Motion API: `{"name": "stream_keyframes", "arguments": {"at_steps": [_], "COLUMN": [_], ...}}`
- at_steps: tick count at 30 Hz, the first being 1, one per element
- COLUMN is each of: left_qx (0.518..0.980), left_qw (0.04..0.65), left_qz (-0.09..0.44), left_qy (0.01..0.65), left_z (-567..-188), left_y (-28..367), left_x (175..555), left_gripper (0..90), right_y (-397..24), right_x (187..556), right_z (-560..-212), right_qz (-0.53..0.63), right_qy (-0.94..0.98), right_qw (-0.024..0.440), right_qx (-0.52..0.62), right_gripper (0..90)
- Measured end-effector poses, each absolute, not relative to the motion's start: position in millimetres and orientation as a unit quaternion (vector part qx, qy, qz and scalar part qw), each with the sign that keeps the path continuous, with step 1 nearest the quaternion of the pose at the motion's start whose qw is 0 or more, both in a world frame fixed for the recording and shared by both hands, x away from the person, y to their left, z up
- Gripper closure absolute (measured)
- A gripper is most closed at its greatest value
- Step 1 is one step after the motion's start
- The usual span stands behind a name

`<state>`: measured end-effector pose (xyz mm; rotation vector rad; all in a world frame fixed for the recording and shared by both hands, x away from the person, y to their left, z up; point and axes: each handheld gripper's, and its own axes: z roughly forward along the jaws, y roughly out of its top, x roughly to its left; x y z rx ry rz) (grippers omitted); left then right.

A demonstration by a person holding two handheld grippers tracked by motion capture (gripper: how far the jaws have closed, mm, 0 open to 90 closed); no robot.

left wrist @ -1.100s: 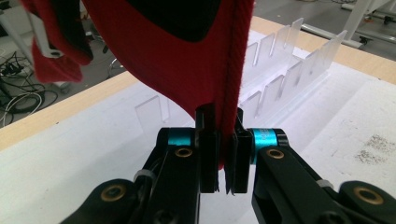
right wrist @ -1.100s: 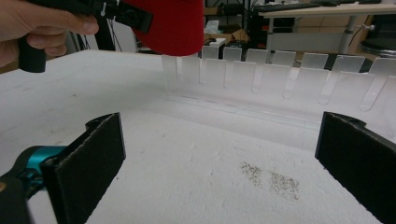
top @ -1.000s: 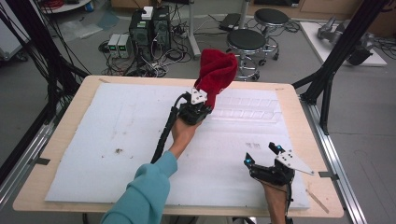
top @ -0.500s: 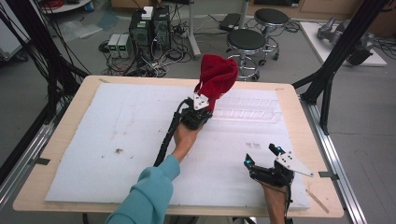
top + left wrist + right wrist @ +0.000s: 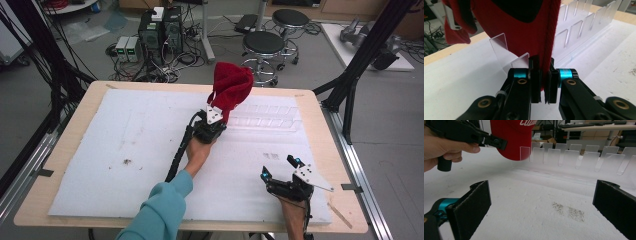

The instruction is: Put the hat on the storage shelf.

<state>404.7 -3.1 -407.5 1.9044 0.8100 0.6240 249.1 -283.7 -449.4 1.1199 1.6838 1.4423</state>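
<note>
White foam sheet [image 5: 125,150] covers my surface; stools [image 5: 265,42] stand beyond. My left gripper [image 5: 216,116] clamps the red cap [image 5: 231,87] above the clear rack [image 5: 265,117]; right gripper [image 5: 281,167] hangs released.

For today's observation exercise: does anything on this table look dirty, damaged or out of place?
Two things: a grey speckled smudge stains the white foam mat near the right gripper, and dark crumbs lie at its left. Nothing looks damaged.

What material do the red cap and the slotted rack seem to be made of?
Red cap: seemingly woven fabric, matte; ribbed stitching shows along its edge. Rack: probably clear acrylic or similar plastic, glossy; the table shows through its upright tabs.
</note>
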Motion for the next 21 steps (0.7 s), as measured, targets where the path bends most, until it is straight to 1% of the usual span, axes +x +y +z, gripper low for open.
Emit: {"name": "stream_keyframes", "arguments": {"at_steps": [6,9,10,12,14,17,19,21], "left_qx": [0.779,0.778,0.779,0.78,0.782,0.781,0.776,0.781], "left_qw": [0.469,0.473,0.474,0.471,0.471,0.481,0.492,0.499], "left_qz": [0.253,0.241,0.232,0.225,0.209,0.197,0.193,0.178], "left_qy": [0.331,0.336,0.338,0.346,0.352,0.347,0.344,0.331], "left_z": [-408.0,-408.7,-409.2,-410.8,-412.9,-413.4,-412.5,-410.0], "left_y": [-2.0,-0.4,0.1,0.4,1.8,5.6,8.7,14.7], "left_x": [404.6,405.1,405.3,404.6,404.1,400.5,396.3,391.5], "left_gripper": [85.2,84.0,79.7,61.9,48.6,33.4,26.2,18.1], "right_y": [-283.8,-283.3,-282.9,-283.5,-284.0,-283.9,-283.9,-284.5], "right_x": [247.9,247.3,246.6,246.2,244.7,243.1,243.0,243.2], "right_z": [-449.9,-450.2,-450.3,-450.5,-450.9,-451.5,-451.6,-451.6], "right_qz": [0.552,0.552,0.552,0.555,0.56,0.564,0.564,0.564], "right_qy": [0.638,0.638,0.638,0.637,0.635,0.632,0.632,0.631], "right_qw": [0.325,0.332,0.331,0.331,0.332,0.339,0.339,0.338], "right_qx": [0.427,0.422,0.423,0.421,0.416,0.41,0.41,0.411], "right_gripper": [0.5,0.5,0.5,0.5,0.5,0.5,0.5,0.5]}}
